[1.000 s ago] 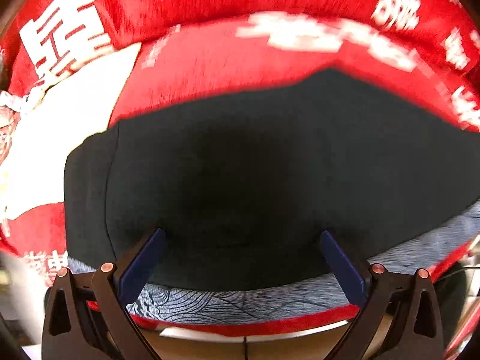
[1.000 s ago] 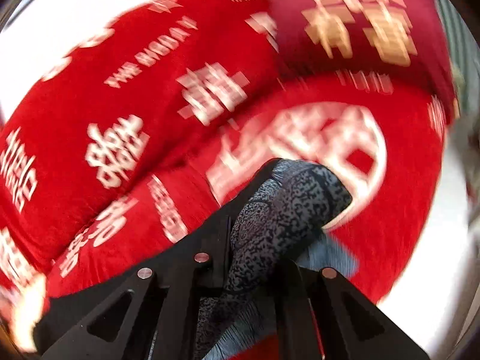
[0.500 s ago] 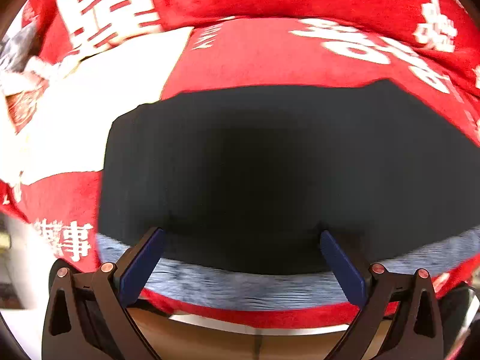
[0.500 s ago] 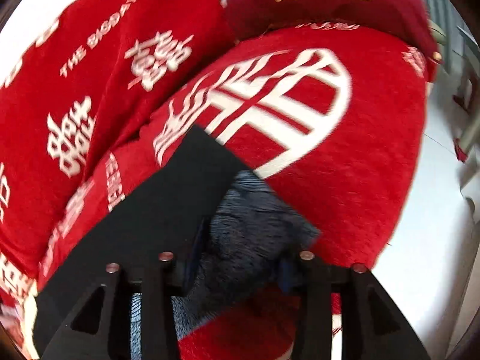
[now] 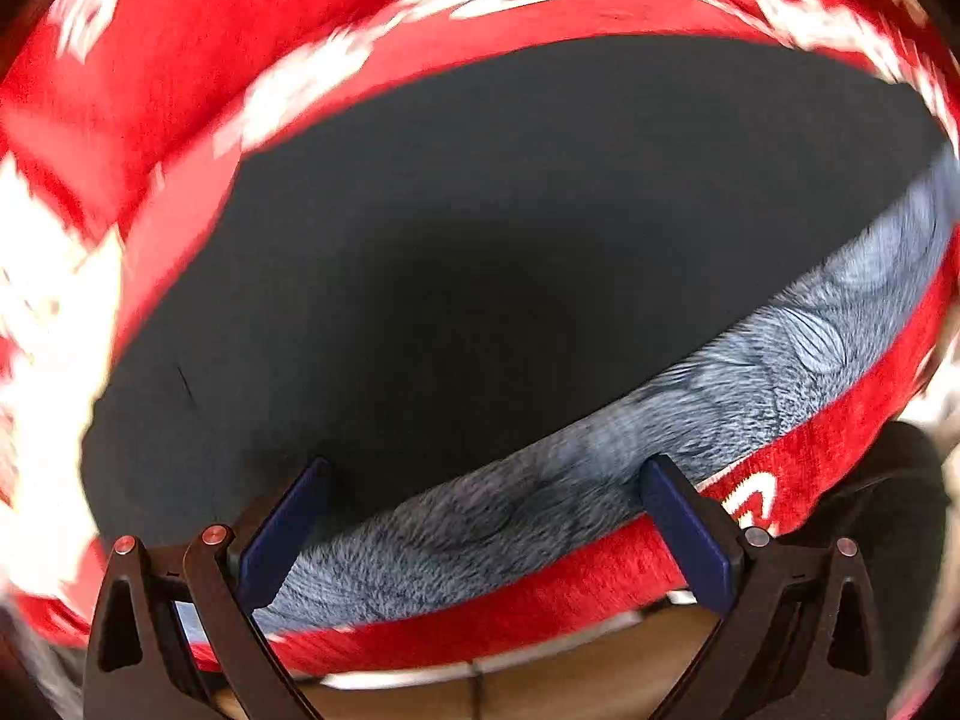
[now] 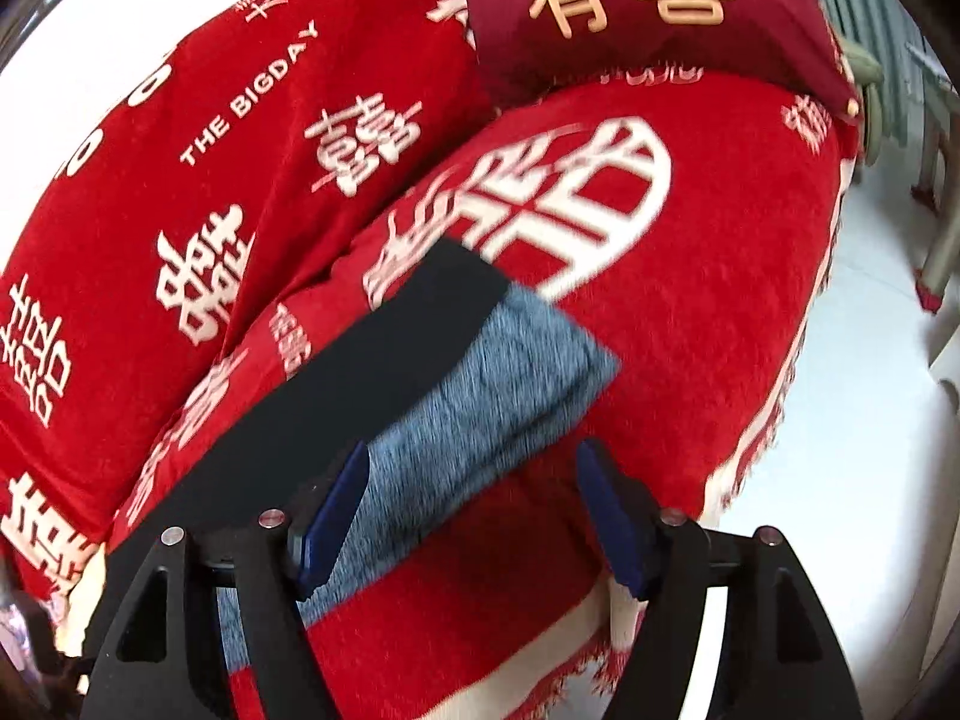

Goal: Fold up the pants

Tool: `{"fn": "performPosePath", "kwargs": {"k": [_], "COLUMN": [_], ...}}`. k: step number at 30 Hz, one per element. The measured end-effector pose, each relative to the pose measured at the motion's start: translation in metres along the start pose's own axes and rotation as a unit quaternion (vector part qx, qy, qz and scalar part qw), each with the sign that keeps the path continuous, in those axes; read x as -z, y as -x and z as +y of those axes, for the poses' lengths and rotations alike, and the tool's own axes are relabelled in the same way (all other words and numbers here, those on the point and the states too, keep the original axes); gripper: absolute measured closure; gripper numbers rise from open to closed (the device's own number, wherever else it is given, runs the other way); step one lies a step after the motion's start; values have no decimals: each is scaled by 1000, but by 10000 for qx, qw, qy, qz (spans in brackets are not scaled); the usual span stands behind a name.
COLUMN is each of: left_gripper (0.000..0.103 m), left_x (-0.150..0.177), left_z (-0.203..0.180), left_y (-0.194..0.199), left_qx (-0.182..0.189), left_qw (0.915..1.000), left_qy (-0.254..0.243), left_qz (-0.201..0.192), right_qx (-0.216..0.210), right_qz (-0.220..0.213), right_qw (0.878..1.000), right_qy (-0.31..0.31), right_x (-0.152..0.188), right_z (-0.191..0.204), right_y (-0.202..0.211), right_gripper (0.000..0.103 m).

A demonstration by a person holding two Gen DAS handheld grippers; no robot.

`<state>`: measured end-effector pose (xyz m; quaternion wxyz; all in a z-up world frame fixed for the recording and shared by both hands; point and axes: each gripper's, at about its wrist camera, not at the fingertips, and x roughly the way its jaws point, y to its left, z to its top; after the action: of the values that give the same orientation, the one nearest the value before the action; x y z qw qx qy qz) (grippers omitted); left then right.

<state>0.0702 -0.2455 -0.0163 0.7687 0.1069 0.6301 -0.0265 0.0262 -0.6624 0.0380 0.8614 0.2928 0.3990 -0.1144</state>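
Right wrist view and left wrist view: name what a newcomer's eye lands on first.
The bright red sofa cover with big cream characters fills both views. On it lie the pants, black with a blue-grey patterned underlayer showing along the near edge. A dark red cushion with gold characters sits at the top of the right wrist view.

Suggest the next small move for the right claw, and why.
Probably back the right claw off and clear. Its jaws have just been opening, and the pants lie folded flat on the red cover, black layer over grey patterned edge, nothing pinched between the pads.
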Motion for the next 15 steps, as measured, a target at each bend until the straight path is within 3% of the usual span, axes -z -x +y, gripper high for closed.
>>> {"fn": "performPosePath", "kwargs": {"k": [4,7,11,12,14,15], "left_gripper": [0,0,0,0,0,0], "left_x": [7,10,9,5,-5,-7], "left_z": [43,72,91,95,106,113], "left_y": [-3,4,13,13,9,6], "left_qx": [105,18,281,206,84,66], "left_qw": [9983,9966,9916,9911,9902,9893], "left_qy": [550,816,1258,1310,1391,1457], "left_qz": [179,140,-56,-103,-104,-84], "right_qx": [-438,-940,-1768,-1802,-1432,-1525], "right_qz": [147,336,857,1009,1153,1117], "right_qw": [9987,9903,9608,9543,9569,9592], "right_qy": [228,971,1953,2162,2248,2104], "right_x": [14,30,55,60,61,56], "right_z": [18,62,112,118,111,102], "right_y": [-1,-2,-14,-21,-37,-38], "right_gripper": [28,28,27,27,27,27]}}
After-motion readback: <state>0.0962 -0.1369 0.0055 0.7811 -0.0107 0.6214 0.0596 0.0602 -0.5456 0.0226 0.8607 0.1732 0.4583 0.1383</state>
